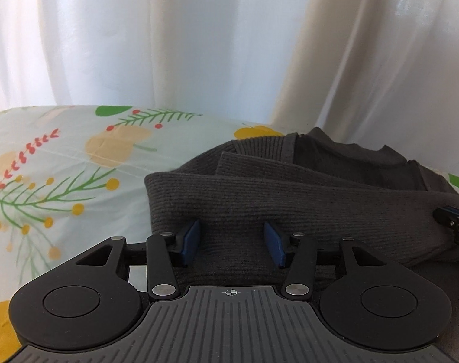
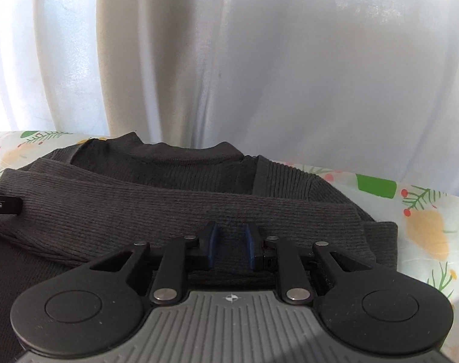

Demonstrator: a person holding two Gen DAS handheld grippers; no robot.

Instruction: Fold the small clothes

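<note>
The left gripper (image 1: 231, 243) is sitting low over the dark grey sweater (image 1: 289, 199), its jaws standing wide apart with nothing between them but the ribbed knit below. Its blue pads (image 1: 190, 240) are resting on or just above the cloth (the view does not settle whether they are pressing into it). The folded sleeve (image 1: 259, 187) is lying straight across the body of the sweater just ahead of the fingertips, and beyond it the neckline (image 1: 350, 151) is showing at the far edge. To the right of the left wrist view, the tip of the other gripper (image 1: 454, 227) is poking in over the same garment.

The right gripper (image 2: 231, 243) is also hovering over the sweater (image 2: 138, 211), its jaws parted by a narrower gap and clamping nothing; the pads (image 2: 212, 243) are lying against the knit. The sleeve (image 2: 169, 208) is running across in front of it, with the collar (image 2: 181, 154) farther back. At the left edge of this view the left gripper's finger (image 2: 4, 207) is touching the sleeve.

The sweater is lying flat on a pale tablecloth (image 1: 63, 166) printed with green sprigs, red berries and yellow shapes, which is showing on both sides of the garment (image 2: 425, 227). A white curtain (image 1: 199, 45) is hanging behind the table, filling the background in both views (image 2: 289, 75).
</note>
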